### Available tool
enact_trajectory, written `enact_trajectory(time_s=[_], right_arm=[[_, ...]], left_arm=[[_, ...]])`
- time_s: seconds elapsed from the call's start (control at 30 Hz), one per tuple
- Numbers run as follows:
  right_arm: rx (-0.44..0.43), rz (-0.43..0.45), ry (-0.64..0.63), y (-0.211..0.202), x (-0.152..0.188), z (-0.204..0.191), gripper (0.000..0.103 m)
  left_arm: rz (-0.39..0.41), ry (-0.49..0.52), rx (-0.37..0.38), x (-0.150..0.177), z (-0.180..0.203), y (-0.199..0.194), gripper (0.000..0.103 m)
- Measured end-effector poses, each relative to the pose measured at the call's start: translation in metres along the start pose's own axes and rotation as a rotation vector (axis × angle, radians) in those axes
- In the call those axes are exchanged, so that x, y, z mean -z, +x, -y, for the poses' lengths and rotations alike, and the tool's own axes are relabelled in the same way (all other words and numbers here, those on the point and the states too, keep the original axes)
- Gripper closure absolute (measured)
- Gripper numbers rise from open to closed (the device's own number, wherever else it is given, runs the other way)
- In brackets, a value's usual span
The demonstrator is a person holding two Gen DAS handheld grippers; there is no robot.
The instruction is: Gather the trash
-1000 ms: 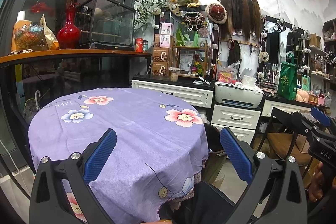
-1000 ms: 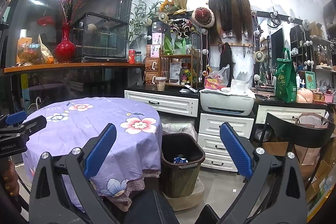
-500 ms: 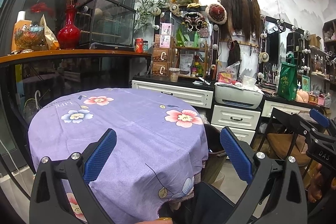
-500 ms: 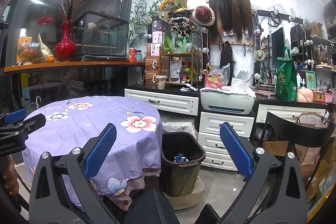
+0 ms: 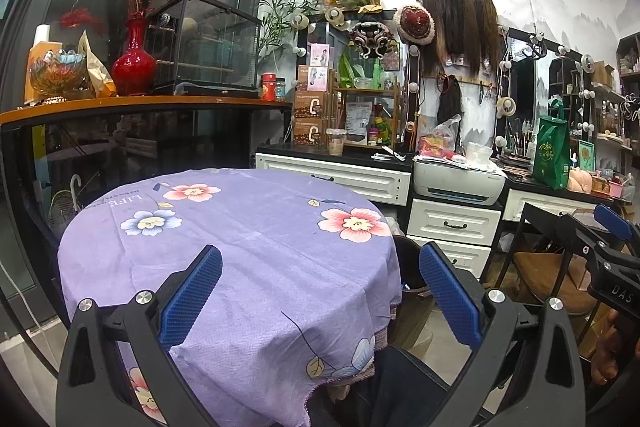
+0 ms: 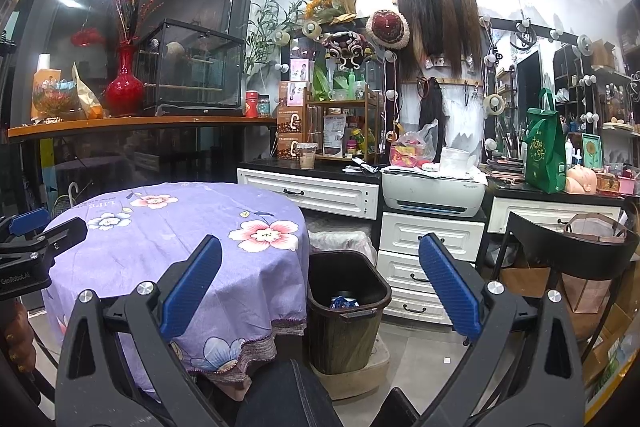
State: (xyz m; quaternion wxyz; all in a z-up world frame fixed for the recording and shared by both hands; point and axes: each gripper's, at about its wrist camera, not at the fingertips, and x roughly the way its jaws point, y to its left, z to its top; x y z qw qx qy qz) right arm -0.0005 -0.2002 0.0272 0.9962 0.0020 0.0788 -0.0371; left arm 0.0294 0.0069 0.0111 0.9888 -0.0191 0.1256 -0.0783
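Trash bin [image 6: 346, 307], dark brown, lower centre of right wrist view, blue wrapper [image 6: 343, 302] inside; beside round table with purple floral cloth [image 5: 240, 247]. Left gripper [image 5: 320, 291]: jaws wide apart, empty. Right gripper [image 6: 320, 291]: jaws wide apart, empty.

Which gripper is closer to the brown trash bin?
The right gripper. The trash bin sits right in front of it, between its open fingers. The left gripper hangs over the purple tablecloth, with the bin off to its right, mostly hidden.
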Motion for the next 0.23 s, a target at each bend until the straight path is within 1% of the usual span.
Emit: enact_trajectory(time_s=[0.23], right_arm=[[0.000, 0.001, -0.003, 0.0005, 0.0012, -0.0007, 0.006]], left_arm=[[-0.003, 0.004, 0.004, 0.0015, 0.0008, -0.0005, 0.005]])
